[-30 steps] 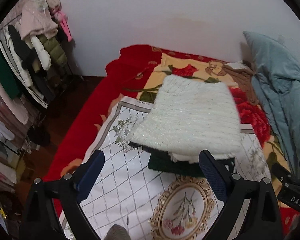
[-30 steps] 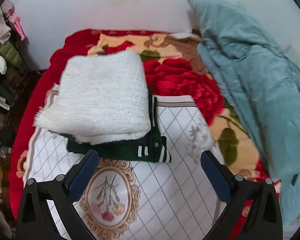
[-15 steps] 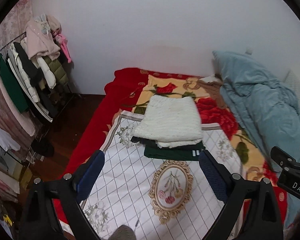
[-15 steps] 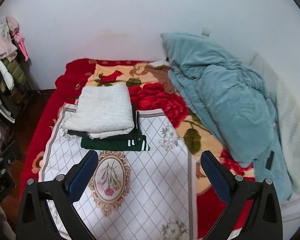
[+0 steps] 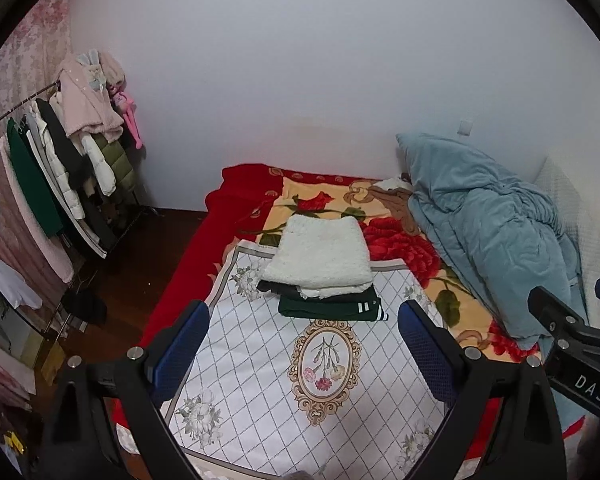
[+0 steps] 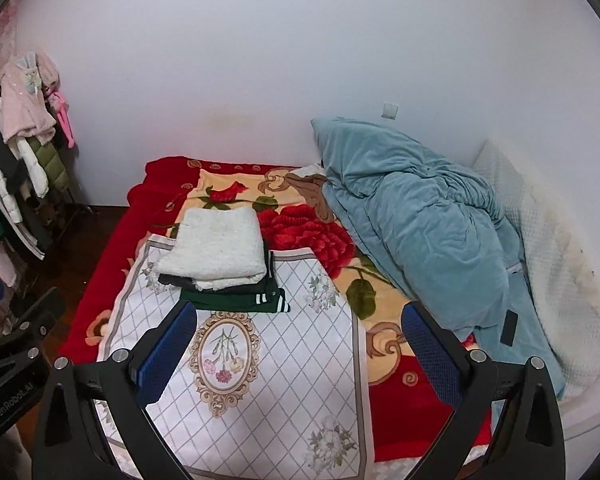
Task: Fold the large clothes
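A bed fills the scene, covered by a red flowered blanket [image 6: 312, 236] with a white patterned cloth [image 6: 268, 360] spread over its near half. At the far end of that cloth sits a neat stack of folded clothes: a fluffy white sweater [image 6: 216, 246] lies on top, a black garment [image 6: 236, 286] shows beneath it, and a dark green garment [image 6: 236, 302] with white stripes lies at the bottom. The stack looks finished, squared up and left alone. The left gripper [image 5: 302, 344] and the right gripper [image 6: 298, 346] both hang above the near part of the cloth, well apart from the stack, jaws spread wide and holding nothing. To the right, a rumpled blue quilt [image 6: 420, 224] is heaped against the wall. On the far left, a rack of hanging clothes [image 5: 64, 168] stands over the dark floor.
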### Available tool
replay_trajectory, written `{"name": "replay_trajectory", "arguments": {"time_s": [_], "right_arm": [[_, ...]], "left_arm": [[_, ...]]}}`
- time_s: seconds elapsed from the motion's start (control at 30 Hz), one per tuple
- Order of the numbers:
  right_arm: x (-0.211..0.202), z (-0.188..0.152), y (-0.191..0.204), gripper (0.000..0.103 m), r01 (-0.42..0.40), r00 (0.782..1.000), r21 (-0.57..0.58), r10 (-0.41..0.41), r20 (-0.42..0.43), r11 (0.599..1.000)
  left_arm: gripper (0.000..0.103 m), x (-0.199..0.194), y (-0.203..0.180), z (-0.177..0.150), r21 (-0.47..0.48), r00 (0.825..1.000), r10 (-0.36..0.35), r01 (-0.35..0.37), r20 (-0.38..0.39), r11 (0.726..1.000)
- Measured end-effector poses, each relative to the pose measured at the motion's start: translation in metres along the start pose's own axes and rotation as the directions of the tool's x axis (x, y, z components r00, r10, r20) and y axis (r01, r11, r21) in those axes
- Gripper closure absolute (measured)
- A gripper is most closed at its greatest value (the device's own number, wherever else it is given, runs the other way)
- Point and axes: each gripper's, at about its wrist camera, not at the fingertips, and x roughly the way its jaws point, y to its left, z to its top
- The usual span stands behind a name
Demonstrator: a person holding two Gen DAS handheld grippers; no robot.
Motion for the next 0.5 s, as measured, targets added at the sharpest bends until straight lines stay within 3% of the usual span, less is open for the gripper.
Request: {"name": "replay_trajectory", "arguments": {"time_s": [0.23,0.5], "right_arm": [[-0.041,-0.003,-0.003,0.000,-0.011,1.000,0.002,0.010,0.029,1.000],[-0.059,-0.002,-0.001,0.000,-0.004,0.999,-0.012,0.004,0.052,1.000]], "left_arm": [[0.007,-0.027,0.003,-0.005,-0.003,0.999,0.010,-0.010,0.031,1.000],[0.007,-0.042,0.004,-0.009,-0.006,0.998,0.024,-0.024,0.054,1.000]]}}
